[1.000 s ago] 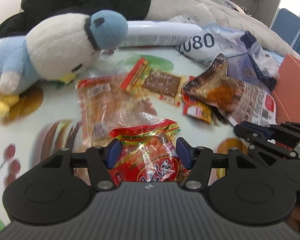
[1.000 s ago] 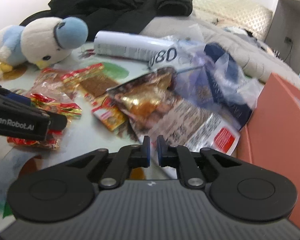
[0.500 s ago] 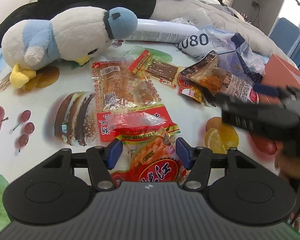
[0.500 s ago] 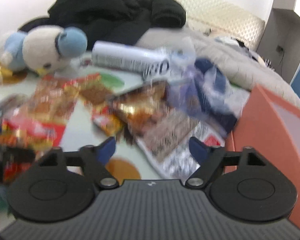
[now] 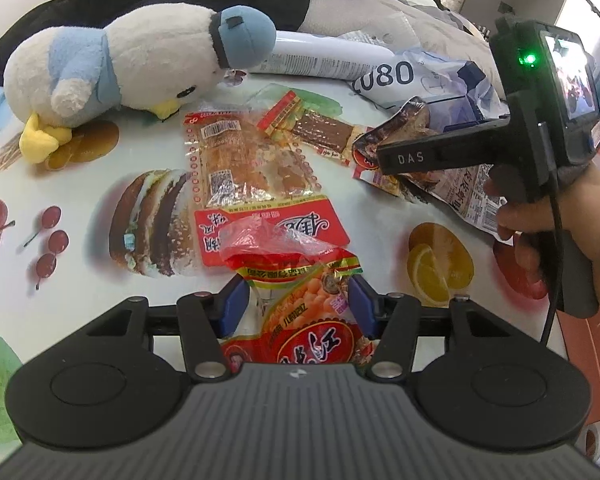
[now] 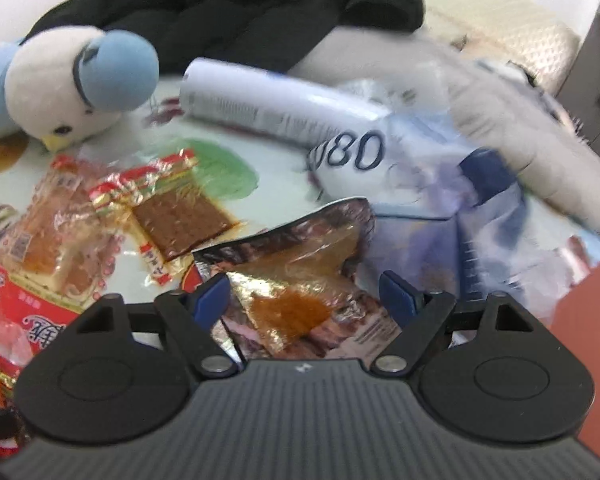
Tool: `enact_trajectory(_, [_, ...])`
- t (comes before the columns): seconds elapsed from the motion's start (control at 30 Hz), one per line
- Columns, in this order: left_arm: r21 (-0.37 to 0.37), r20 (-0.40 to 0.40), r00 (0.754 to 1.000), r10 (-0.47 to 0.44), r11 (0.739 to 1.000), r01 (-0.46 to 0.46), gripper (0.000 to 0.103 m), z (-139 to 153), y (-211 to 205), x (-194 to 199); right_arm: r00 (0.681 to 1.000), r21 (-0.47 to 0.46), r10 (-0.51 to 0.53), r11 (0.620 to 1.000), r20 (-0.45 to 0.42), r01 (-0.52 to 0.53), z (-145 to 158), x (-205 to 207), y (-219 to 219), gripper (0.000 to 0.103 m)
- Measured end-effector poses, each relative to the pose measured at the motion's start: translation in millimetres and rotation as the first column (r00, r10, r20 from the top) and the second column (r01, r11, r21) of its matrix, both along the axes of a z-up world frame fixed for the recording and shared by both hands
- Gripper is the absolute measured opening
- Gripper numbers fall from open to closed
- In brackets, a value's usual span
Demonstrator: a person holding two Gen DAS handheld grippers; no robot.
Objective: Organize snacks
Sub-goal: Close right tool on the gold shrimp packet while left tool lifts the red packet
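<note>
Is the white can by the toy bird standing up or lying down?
Lying down. The white can rests on its side on the table, stretching sideways behind the snacks, next to the toy bird.

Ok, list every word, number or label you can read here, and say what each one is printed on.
"080" on the crumpled blue-and-white plastic bag.
"DAS" on the side of the right tongs.
Large red Chinese characters on the red peanut packet between the left tongs: too distorted to transcribe.
Upside-down characters on the clear bread packet: not transcribed.
White cylinder print: too small.
</note>
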State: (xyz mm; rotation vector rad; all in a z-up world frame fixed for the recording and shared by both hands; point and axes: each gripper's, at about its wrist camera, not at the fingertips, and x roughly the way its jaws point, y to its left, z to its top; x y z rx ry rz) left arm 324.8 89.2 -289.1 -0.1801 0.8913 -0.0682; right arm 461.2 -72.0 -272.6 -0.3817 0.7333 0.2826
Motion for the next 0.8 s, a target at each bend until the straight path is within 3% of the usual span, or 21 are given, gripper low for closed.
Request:
enact_trajectory(0.13, [-0.005, -0.001, 1.0, -0.006, 1.0, 0.006, 0.06, 1, 1, -6, 1.0, 0.01, -0.016, 1.0, 0.009, 0.016, 2, -6, -2, 0.07])
enact_trajectory(0.17, [-0.004, -0.001, 1.0, -0.009, 1.0, 0.009, 0.06, 1, 1, -8, 1.0, 0.01, -0.014, 1.0, 0.01, 0.014, 4, -8, -3, 0.052])
enact_trajectory(0.43, [-0.01, -0.011, 1.0, -0.017, 1.0, 0.017, 0.06, 3, 0, -42, 1.0, 0.02, -0.009, 1.0, 0.011, 0.009, 15, -52, -8, 0.046])
enact_trajectory(0.8, [0.002, -0.029, 0.999, -0.027, 1.0, 0.027, 0.06, 9, 4, -113, 1.0, 0.171, -0.007, 0.985, -0.027, 0.011, 52, -139, -18, 0.042])
